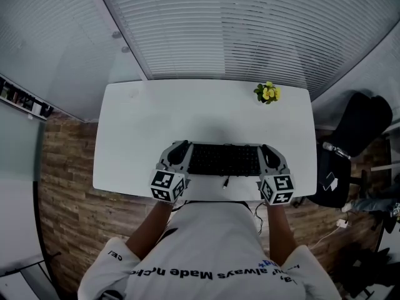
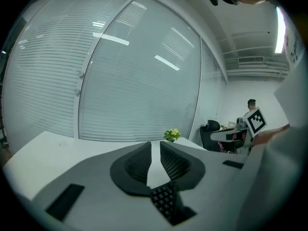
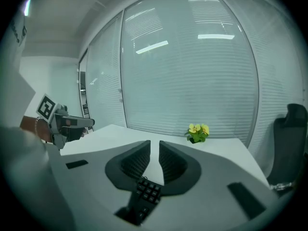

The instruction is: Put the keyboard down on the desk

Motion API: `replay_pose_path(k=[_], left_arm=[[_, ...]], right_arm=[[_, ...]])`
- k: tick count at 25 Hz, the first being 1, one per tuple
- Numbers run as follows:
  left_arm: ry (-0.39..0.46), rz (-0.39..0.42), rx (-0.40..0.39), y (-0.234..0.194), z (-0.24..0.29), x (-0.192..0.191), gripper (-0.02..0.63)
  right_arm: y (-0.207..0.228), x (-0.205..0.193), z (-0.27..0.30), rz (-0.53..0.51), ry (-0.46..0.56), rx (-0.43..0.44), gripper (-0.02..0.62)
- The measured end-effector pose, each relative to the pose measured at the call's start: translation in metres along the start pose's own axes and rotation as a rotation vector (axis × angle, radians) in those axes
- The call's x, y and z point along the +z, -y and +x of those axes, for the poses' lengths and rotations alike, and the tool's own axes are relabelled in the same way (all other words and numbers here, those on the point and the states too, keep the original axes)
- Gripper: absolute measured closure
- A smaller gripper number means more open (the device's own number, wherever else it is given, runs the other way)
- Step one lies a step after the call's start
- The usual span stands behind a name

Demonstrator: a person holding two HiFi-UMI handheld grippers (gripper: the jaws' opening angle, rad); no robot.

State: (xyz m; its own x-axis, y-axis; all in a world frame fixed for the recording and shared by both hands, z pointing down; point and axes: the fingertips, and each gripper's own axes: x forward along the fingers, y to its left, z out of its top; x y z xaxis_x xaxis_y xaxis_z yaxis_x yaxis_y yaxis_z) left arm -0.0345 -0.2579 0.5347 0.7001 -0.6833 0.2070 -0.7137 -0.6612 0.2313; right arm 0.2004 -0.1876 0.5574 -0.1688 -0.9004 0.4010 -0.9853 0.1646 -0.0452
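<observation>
A black keyboard lies crosswise over the front part of the white desk; I cannot tell whether it rests on the top. My left gripper grips its left end and my right gripper its right end. In the left gripper view the jaws stand nearly together, with a corner of the keyboard pinched low between them. The right gripper view shows the same: narrow jaws on the keyboard's keys. A short cable hangs off the keyboard's near edge.
A small pot of yellow flowers stands at the desk's far right corner. A black office chair is to the right of the desk. Window blinds run behind the desk. The desk's front edge is right at my body.
</observation>
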Motion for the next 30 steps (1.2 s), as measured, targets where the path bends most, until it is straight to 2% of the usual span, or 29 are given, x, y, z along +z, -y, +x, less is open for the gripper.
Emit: replay_pose_path(k=[9, 19, 25, 30], left_arm=[[0.1, 0.07, -0.124, 0.044, -0.014, 0.058, 0.566], [0.2, 0.08, -0.215, 0.074, -0.033, 0.112, 0.581], [0.216, 0.082, -0.245, 0.081, -0.037, 0.123, 0.583], [0.224, 0.076, -0.255, 0.084, -0.039, 0.126, 0.583]], right_arm=[[-0.035, 0.059, -0.025, -0.061, 0.089, 0.088, 0.554], [-0.068, 0.098, -0.043, -0.084, 0.139, 0.186, 0.565], [-0.083, 0.125, -0.055, -0.106, 0.175, 0.218, 0.566], [-0.089, 0.133, -0.059, -0.106, 0.188, 0.235, 0.567]])
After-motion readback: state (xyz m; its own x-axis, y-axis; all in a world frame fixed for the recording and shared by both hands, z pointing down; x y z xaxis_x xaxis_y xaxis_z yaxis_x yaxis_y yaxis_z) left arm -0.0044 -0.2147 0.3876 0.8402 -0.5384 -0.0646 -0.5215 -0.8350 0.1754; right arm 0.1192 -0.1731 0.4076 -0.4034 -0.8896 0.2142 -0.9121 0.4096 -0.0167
